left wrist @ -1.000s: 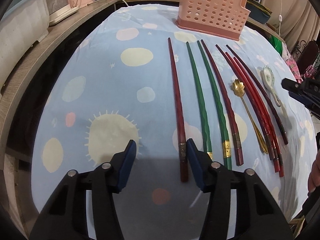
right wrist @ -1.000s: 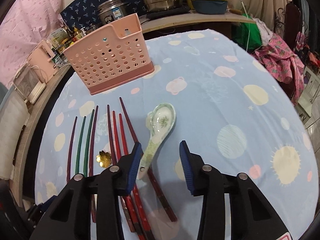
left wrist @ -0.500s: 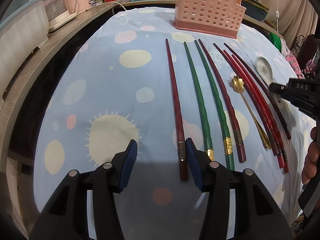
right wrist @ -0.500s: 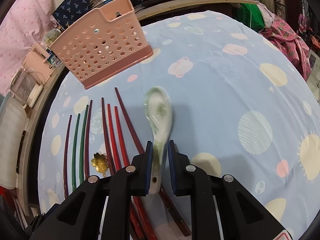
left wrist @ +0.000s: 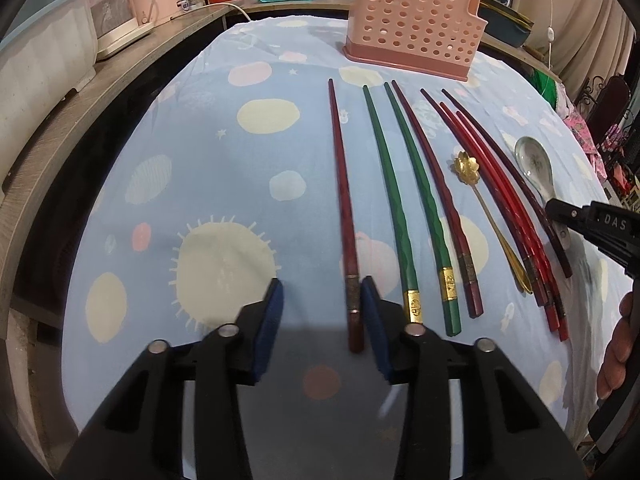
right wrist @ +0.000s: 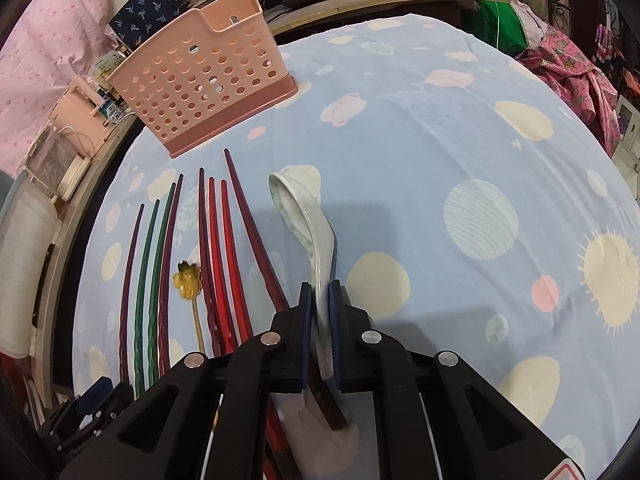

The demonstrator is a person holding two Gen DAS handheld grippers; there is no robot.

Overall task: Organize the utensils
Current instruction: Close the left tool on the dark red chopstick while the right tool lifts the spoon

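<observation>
Left gripper jaws spread, low over the tablecloth, dark red chopstick end between them. Green chopsticks, gold spoon alongside. Right gripper clamped on the ceramic spoon handle, bowl tilted sideways. Pink basket stands beyond.

pale blue tablecloth printed with cream suns, pink dots and striped planets. salmon-pink perforated basket on a darker rose base; green chopsticks banded in gold beside dark maroon and bright red chopsticks. gold flower-shaped spoon, white ceramic spoon with faint green motifs, black grippers with blue pads.
</observation>
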